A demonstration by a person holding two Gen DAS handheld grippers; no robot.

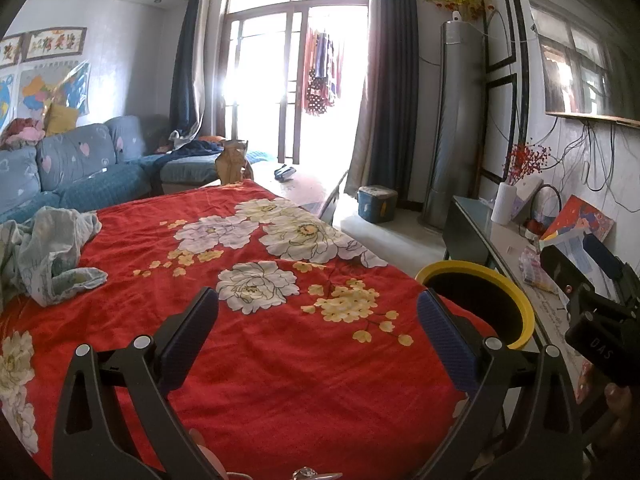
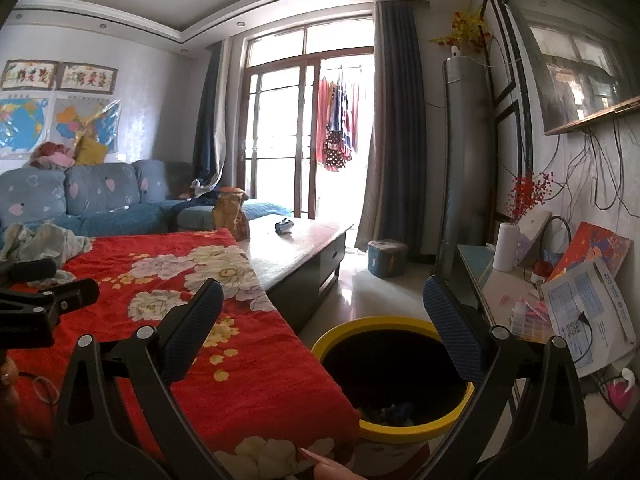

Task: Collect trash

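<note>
- Both grippers are spread wide with nothing between their blue pads: the left gripper (image 1: 318, 312) hangs over the red flowered cloth (image 1: 256, 344), the right gripper (image 2: 323, 306) over the bin's mouth.
- The yellow-rimmed bin (image 2: 394, 434) stands on the floor just beside the right edge of the cloth-covered surface; its dark inside shows some scraps near the bottom, so I judge part of the collecting is done. What those scraps are is too dim to tell.
- The near and middle stretch of the red cloth carries no loose litter that I can make out.
- At the far left of the cloth lies a crumpled pale blue-green fabric (image 1: 48, 248); it looks like clothing, not trash, though I cannot be sure.
- Farther off, on the bare wooden surface (image 2: 296, 244) past the cloth, sit a brown paper bag (image 2: 231, 216) and a small blue object (image 2: 283, 226); either could be a candidate still to collect.
- On the right, the side counter (image 2: 506, 292) holds papers and small pink and white bits (image 2: 528, 312), possibly left to clear.
- My reading: the task is well under way, with the far and right-hand spots remaining.
</note>
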